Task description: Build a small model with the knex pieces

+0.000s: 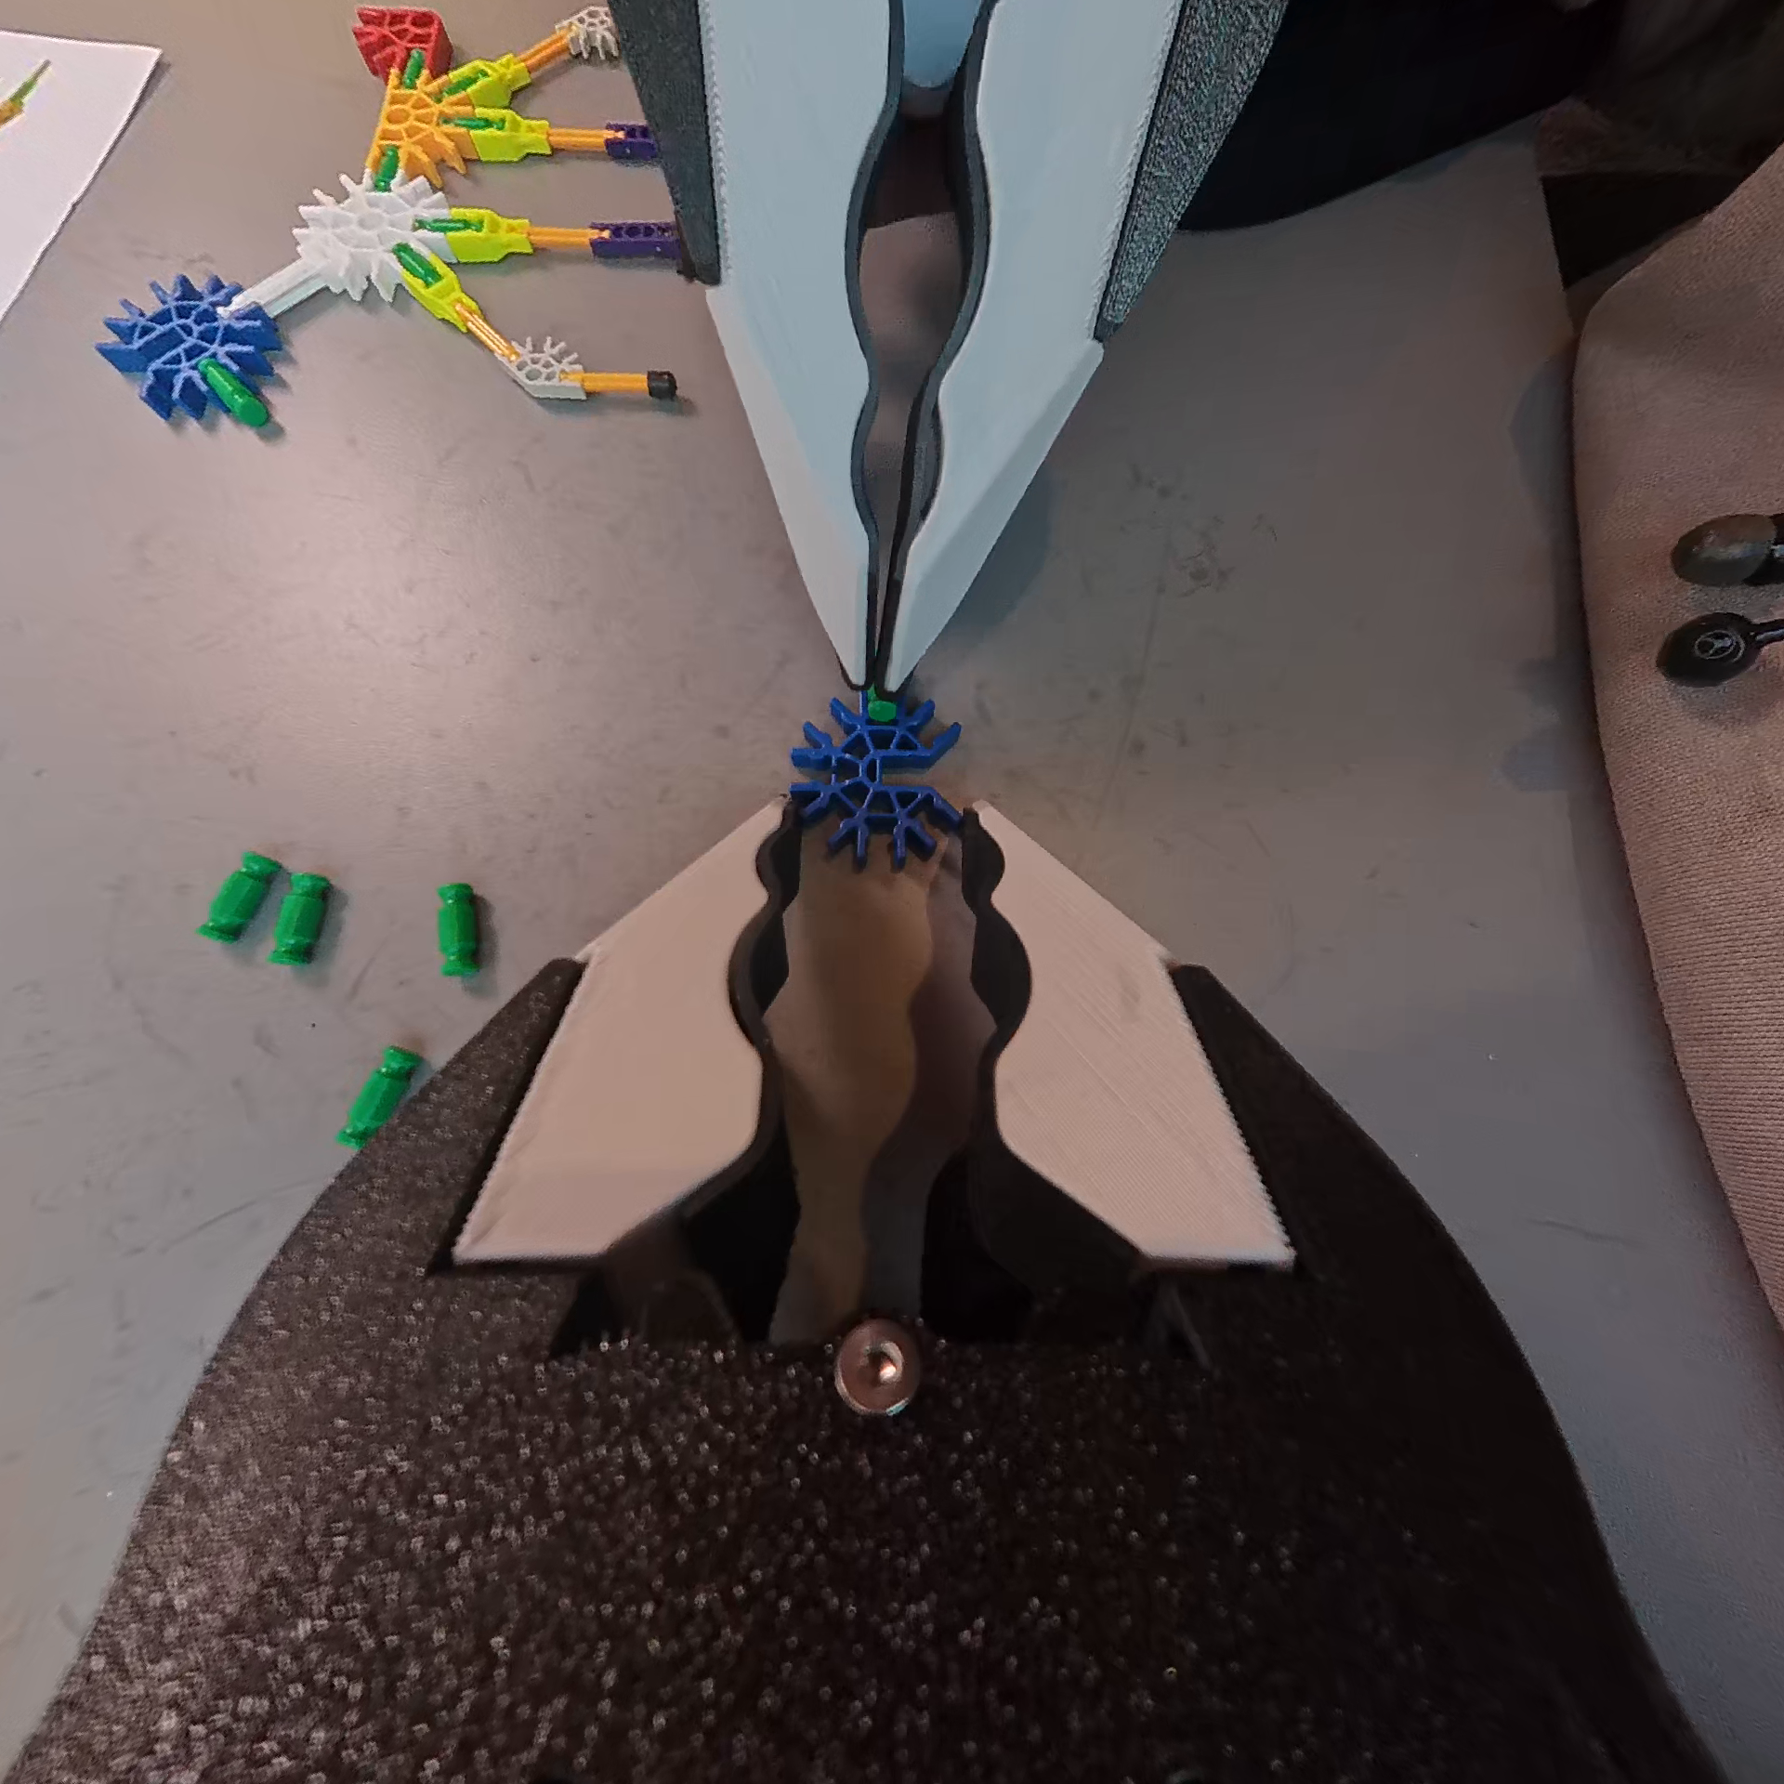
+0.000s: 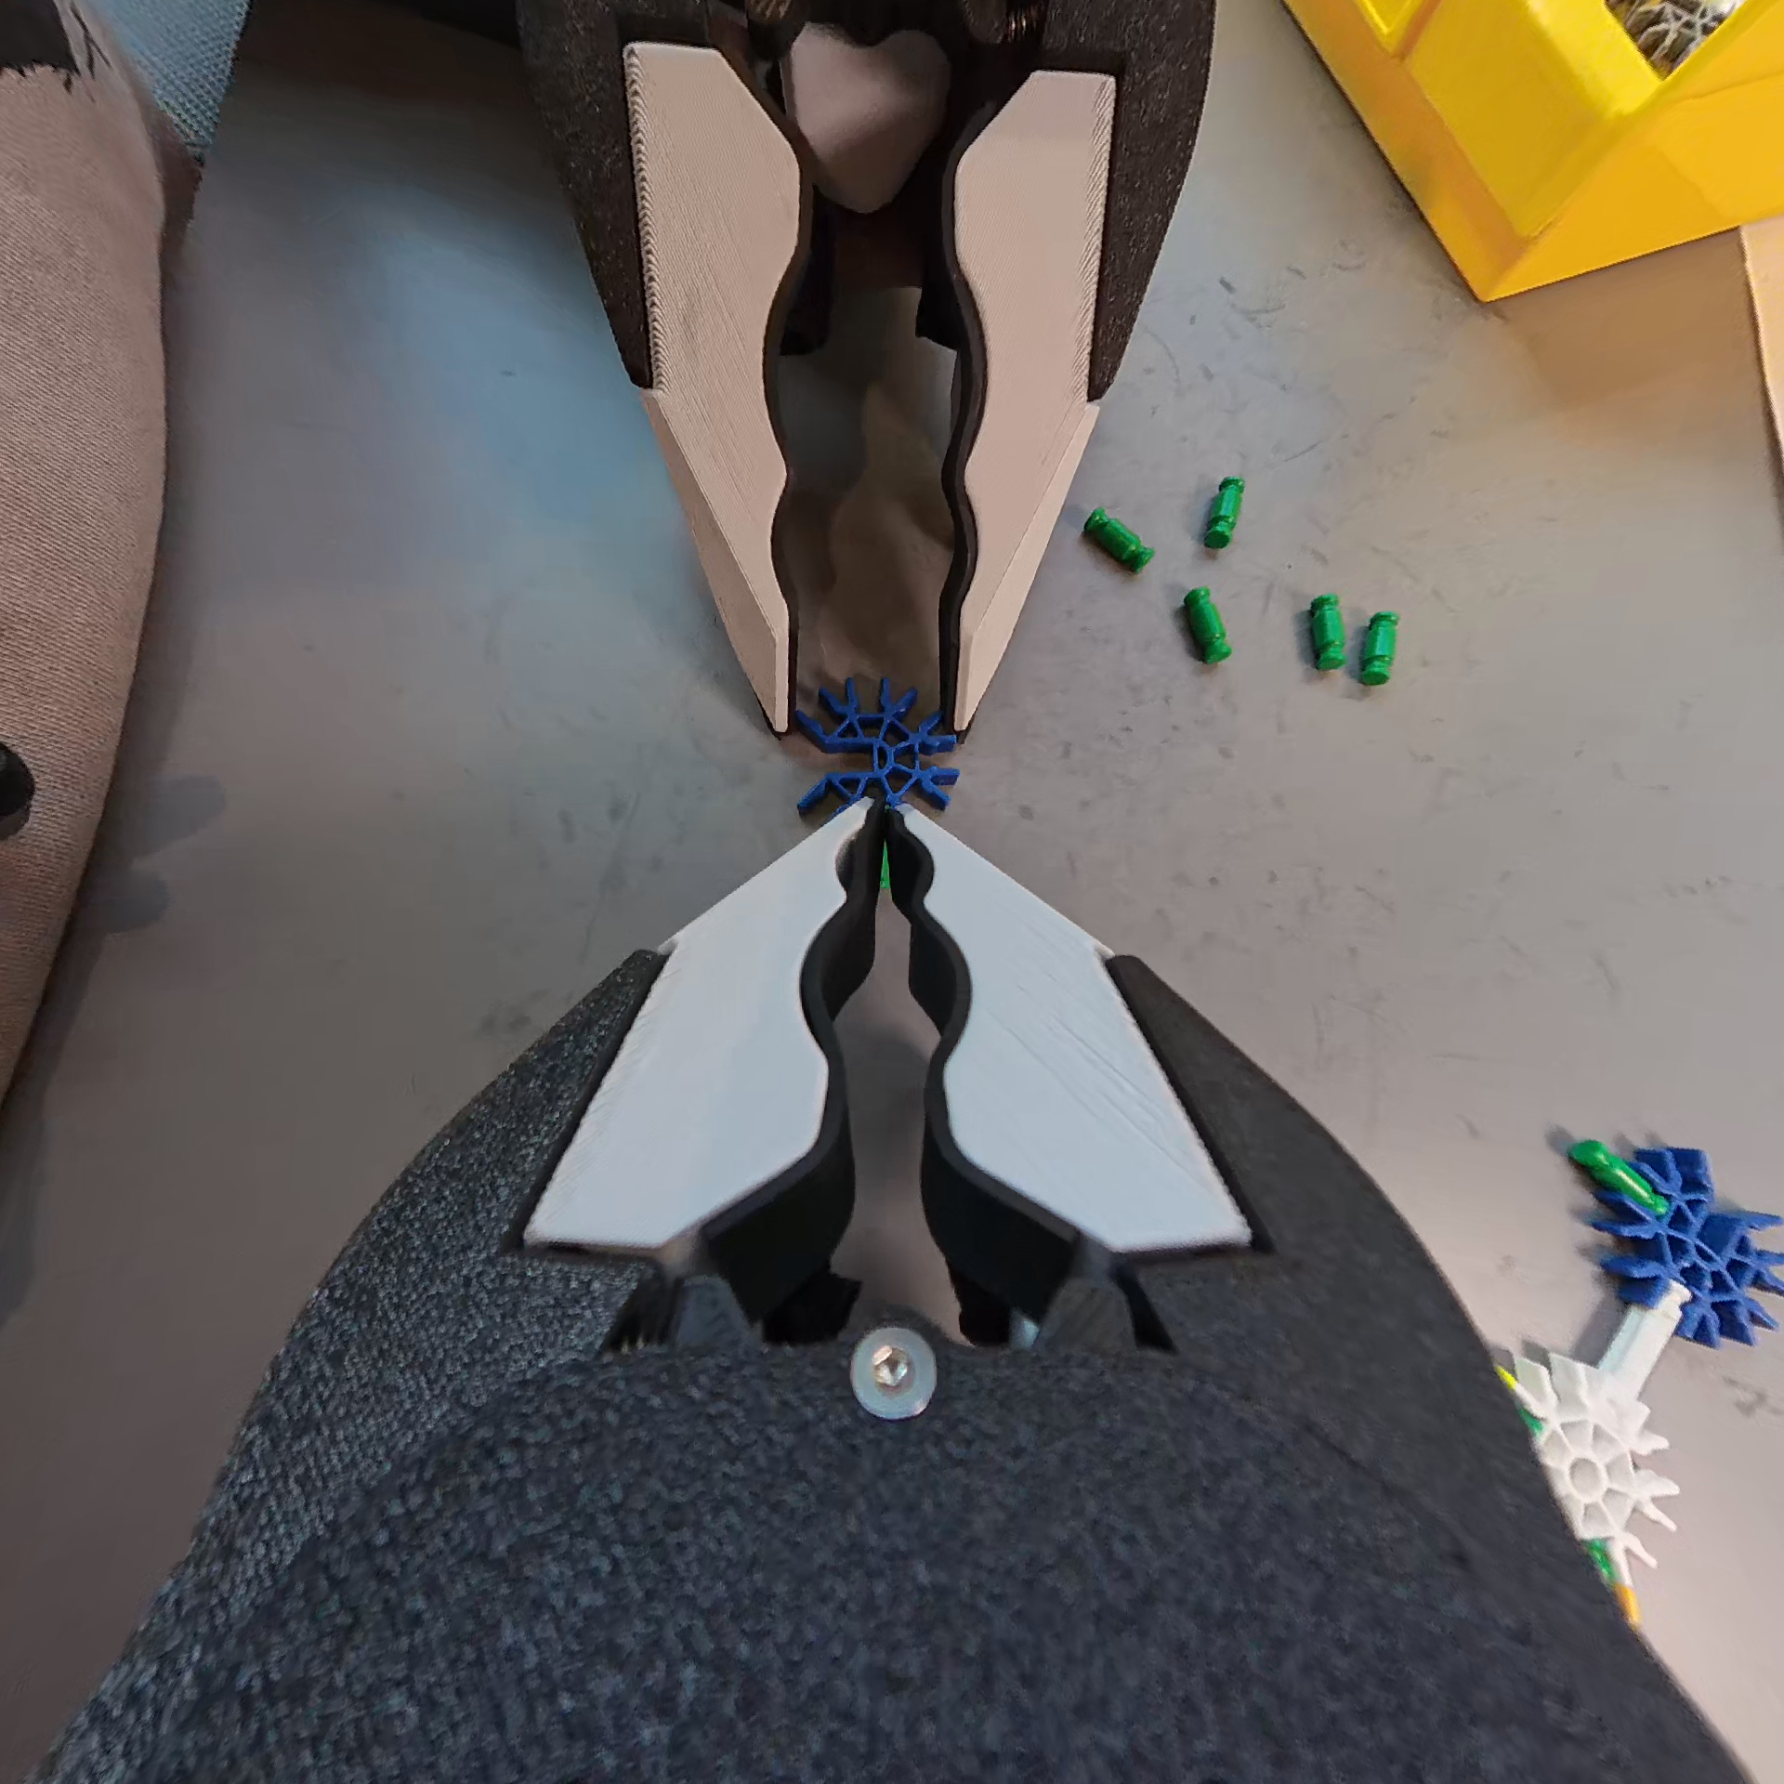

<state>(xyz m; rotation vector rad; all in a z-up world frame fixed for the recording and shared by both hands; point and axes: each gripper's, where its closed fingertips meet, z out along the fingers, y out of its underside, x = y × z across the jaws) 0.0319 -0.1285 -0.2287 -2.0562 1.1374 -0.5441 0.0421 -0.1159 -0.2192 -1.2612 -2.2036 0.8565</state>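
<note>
My left gripper (image 1: pixel 878 821) is shut on a blue snowflake-shaped connector (image 1: pixel 874 772), its pads pressing the piece's two sides just above the grey table (image 1: pixel 483 627). The right wrist view shows the same grasp from the far side, with the connector (image 2: pixel 878 758) between the left gripper's fingertips (image 2: pixel 874 719). My right gripper (image 2: pixel 883 821) is shut on a short green rod (image 2: pixel 885 869). It shows from the other side in the left wrist view (image 1: pixel 877 676), with the rod's end (image 1: pixel 878 710) at the connector's far edge slot.
Several loose green rods (image 1: pixel 290 912) lie left of my left gripper; they also show in the right wrist view (image 2: pixel 1207 623). A multicoloured connector-and-rod assembly (image 1: pixel 386 232) lies far left. A yellow bin (image 2: pixel 1545 145), white paper (image 1: pixel 58 145) and a brown cushion (image 1: pixel 1689 579) border the table. Less than 4 cm separates the two grippers' tips. The multicoloured connector-and-rod assembly (image 1: pixel 386 232) sits 15 cm or so from the ends of my right fingers. Seen from the right wrist view (image 2: pixel 1555 1456) as well.
</note>
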